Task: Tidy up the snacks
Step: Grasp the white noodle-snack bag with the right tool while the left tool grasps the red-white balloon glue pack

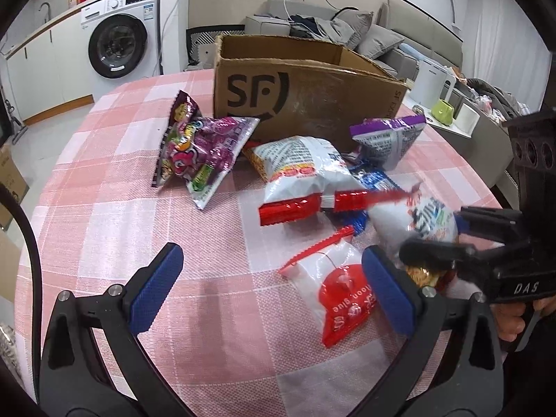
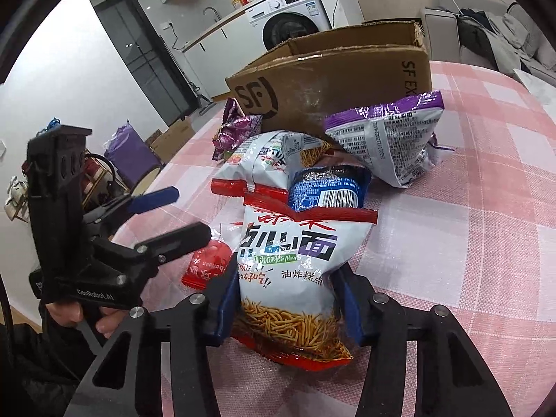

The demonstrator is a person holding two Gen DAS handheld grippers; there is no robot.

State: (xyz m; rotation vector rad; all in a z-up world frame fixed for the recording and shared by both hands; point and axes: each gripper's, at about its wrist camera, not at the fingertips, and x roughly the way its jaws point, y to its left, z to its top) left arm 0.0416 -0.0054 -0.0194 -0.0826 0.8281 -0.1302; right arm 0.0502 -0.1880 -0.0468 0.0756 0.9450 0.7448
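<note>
My right gripper (image 2: 288, 307) is shut on the lower part of a white and red fried-noodle snack bag (image 2: 288, 260), its blue pads pressing both sides. From the left wrist view this gripper (image 1: 434, 236) shows at the right, clamped on that bag (image 1: 427, 219). My left gripper (image 1: 274, 288) stands open over the cloth with nothing between its fingers; a red and white bag (image 1: 333, 295) lies by its right finger. Behind lie a white bag (image 1: 305, 170), a blue bag (image 2: 326, 187), a purple-topped bag (image 1: 389, 135) and purple candy bags (image 1: 205, 146). An open cardboard box (image 1: 312, 80) stands at the back.
The round table wears a pink checked cloth (image 1: 121, 208). Beyond the table are a washing machine (image 1: 118, 45), a grey sofa (image 1: 382, 31) and a white kettle (image 1: 431, 83). A hand (image 2: 69, 312) holds the left gripper (image 2: 189, 213) at the left.
</note>
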